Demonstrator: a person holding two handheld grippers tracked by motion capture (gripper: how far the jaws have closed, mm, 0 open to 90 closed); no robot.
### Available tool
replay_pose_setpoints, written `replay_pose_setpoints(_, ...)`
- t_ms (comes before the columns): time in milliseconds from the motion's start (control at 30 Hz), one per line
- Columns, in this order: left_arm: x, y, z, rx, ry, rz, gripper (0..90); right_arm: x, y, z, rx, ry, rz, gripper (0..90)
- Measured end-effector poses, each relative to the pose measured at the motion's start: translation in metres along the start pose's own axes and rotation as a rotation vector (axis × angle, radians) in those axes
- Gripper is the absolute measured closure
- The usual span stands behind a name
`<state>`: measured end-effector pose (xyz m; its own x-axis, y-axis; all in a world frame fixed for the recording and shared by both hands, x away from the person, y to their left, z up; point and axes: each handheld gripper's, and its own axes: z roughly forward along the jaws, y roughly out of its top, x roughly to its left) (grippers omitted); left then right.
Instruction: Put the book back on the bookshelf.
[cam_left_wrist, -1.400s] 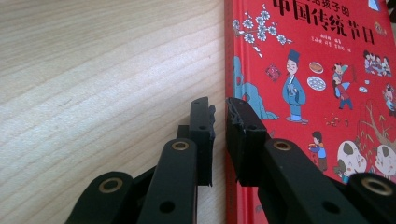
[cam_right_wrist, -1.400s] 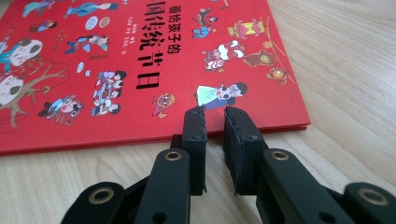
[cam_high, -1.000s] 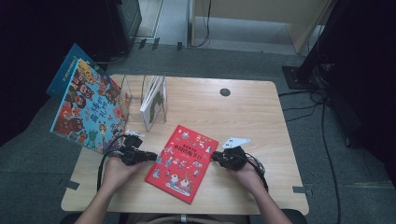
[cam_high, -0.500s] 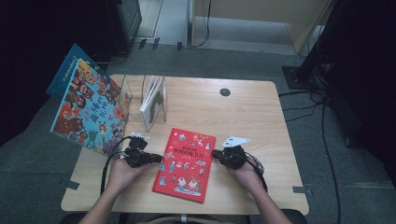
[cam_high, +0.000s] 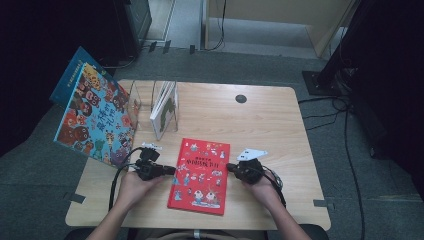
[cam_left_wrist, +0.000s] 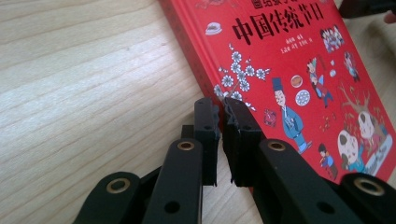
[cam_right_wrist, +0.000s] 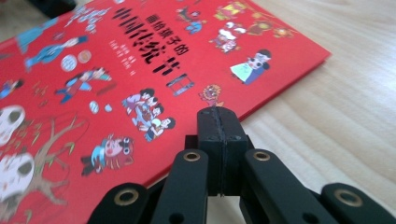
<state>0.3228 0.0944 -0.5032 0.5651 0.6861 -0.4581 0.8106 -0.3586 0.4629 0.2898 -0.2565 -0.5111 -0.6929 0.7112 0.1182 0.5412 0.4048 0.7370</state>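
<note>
On the wooden table (cam_high: 270, 125), the red picture book (cam_high: 200, 175) lies flat and face up, near the person's edge at about 6 o'clock from the table's centre, squared roughly to that edge. At its 10 o'clock, a large colourful book (cam_high: 95, 120) leans tilted off the left side of the table, with a blue book (cam_high: 70, 75) behind it; a clear stand (cam_high: 150, 102) at 11 o'clock holds a thin white book (cam_high: 164, 109) upright.

The left gripper (cam_high: 169, 170) sits at the book's 9 o'clock edge. In the left gripper view its jaws have just been closing and now stand clenched, tips at the cover's border (cam_left_wrist: 217, 114), with only a sliver of gap and nothing visibly pinched between them (whether the tips press on the cover edge I cannot tell).

The right gripper (cam_high: 231, 167) sits at the book's 3 o'clock edge. In its own view the jaws have likewise just been closing and meet flush, empty, tips over the cover's margin (cam_right_wrist: 218, 116).

Judgement: the step in hand is squaring or nudging the book with closed jaws from both sides. The next move probably calls for a jaw tip worked under one long edge, or opened jaws set astride it, so the book can be lifted toward the stand without the cover slipping.
</note>
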Motion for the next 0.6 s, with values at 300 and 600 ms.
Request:
replay_pose_setpoints(300,0.001,0.005,0.003,-0.001,-0.009,-0.011,84.4,-0.006,0.003,0.004,-0.012,-0.020,0.011,90.0)
replay_pose_setpoints(600,0.002,0.016,0.007,-0.016,-0.018,-0.019,84.4,-0.017,0.008,0.008,-0.019,-0.036,0.018,90.0)
